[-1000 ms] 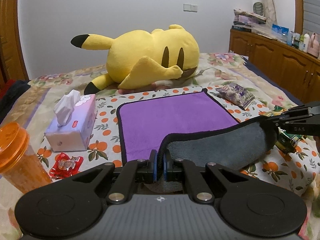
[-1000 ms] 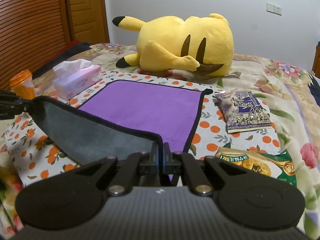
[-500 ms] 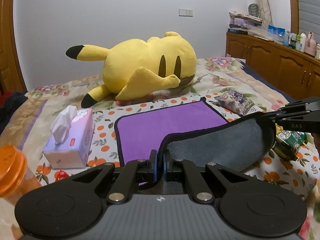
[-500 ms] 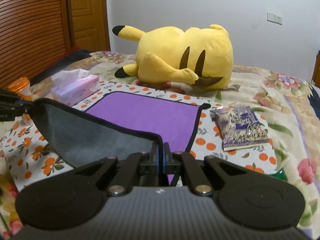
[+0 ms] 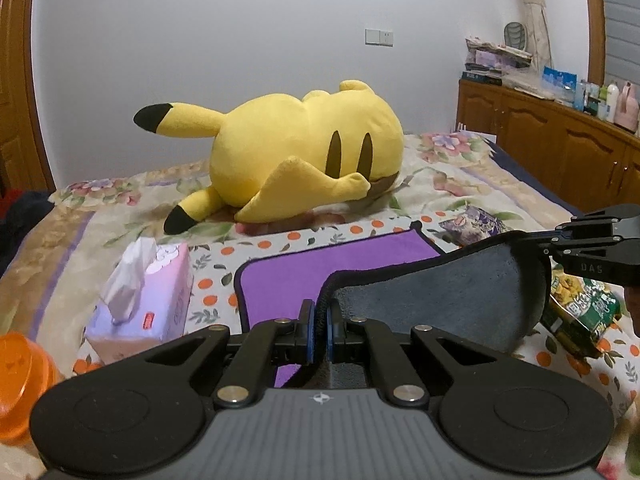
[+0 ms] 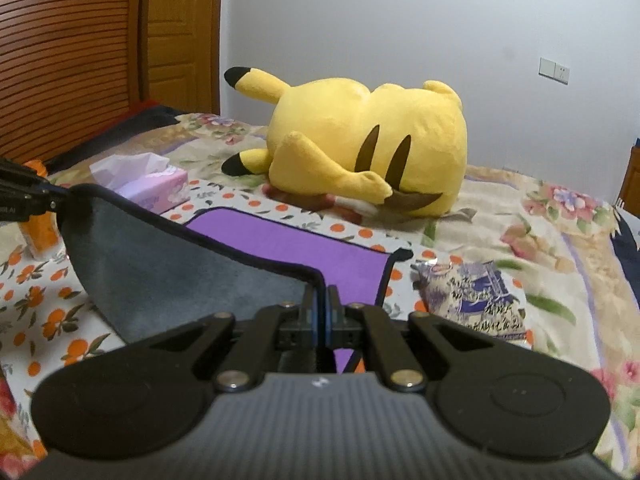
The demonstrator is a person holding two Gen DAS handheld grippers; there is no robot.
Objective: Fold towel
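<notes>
Spanning most of both views, the bed (image 5: 100, 216) carries an orange-print cloth (image 6: 36, 300) on which the towel (image 5: 320, 264) lies partly spread, purple face up, with a yellow plush toy (image 5: 304, 160) well behind its far edge. Near edge status: lifted off the cloth, grey underside showing, hanging in a shallow sag between my two tools. My left gripper (image 5: 318, 326) has its jaws closed on the near left corner; the black hem runs straight into the gap between the blue pads. My right gripper (image 6: 320, 316) has its jaws closed on the near right corner in the same manner. Each tool appears at the edge of the other's view with the hem drawn to its tip. Handling judgement: the towel is light, soft and limp, with no stiffness of its own, so it droops wherever unsupported; the plush pile should grip well against the pads and is not fragile. Recommended hold points are the two hemmed corners, as taken now, because the stitched border resists slipping out. I judge that the next move calls for carrying both corners forward together toward the far edge, level and evenly spaced, to prevent a skewed fold. Smaller items near the towel: a tissue box (image 5: 148, 292) on the left, a purple snack packet (image 6: 472, 300) on the right, a green snack bag (image 5: 580, 312) beside it, and an orange-lidded container (image 5: 20, 384) at the left margin.
</notes>
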